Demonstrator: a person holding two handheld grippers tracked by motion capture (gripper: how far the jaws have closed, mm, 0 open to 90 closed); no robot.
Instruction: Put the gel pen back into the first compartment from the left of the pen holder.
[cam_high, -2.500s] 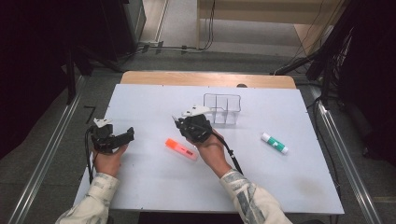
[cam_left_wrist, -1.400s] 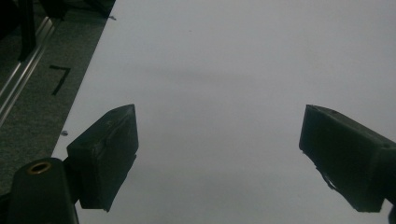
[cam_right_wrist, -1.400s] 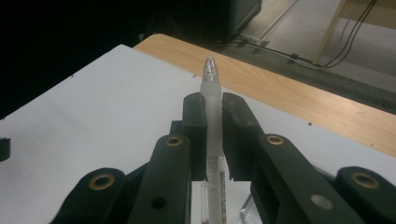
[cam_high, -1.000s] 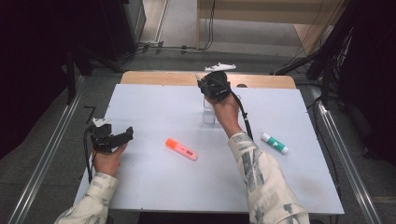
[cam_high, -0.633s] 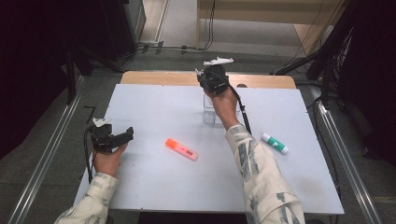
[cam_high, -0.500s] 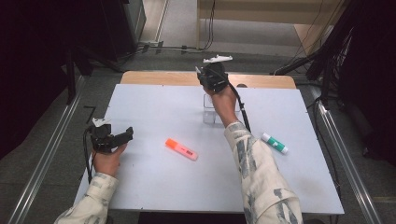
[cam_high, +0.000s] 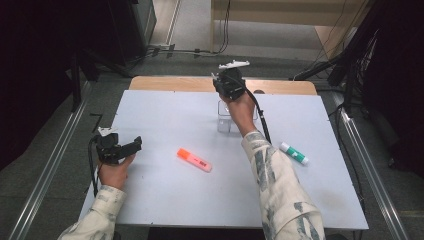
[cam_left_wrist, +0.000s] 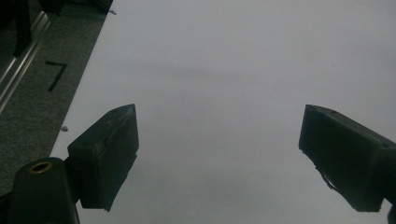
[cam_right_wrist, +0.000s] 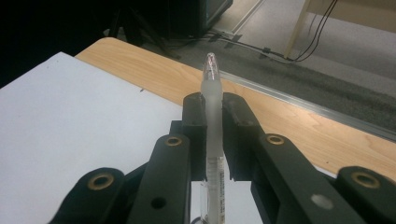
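- right claw (cam_high: 229, 82) raised over the far edge of the surface (cam_high: 165, 200), just above the clear holder (cam_high: 226, 117); right hand (cam_high: 241, 107) hides most of that holder
- right claw clamped on a pen (cam_right_wrist: 213, 126); the right gripper view has both jaws pressed to the barrel, the frosted cap end poking out past the jaw tips, the clear barrel with print running down between the jaws toward the camera
- pen sits roughly in line with the jaws; its cap end points toward the wooden strip (cam_right_wrist: 289, 121) at the far side of the surface
- clear holder: transparent, divided rack; stands on the white surface near the far edge, centre-right; what lies in its compartments cannot be told, arm in the way
- left claw (cam_high: 122, 149) held low at the near-left of the surface; jaws wide apart, nothing between them; the left gripper view has bare white surface in the gap
- left hand (cam_high: 114, 172) wraps the gripper body from below; cable loops down beside the wrist
- orange highlighter (cam_high: 194, 160) lies flat mid-surface, diagonal, well apart from both claws
- green-and-white tube (cam_high: 294, 153) lies flat to the right of the right forearm, near it, not touching
- neither loose item is inside the holder; both lie on the open surface
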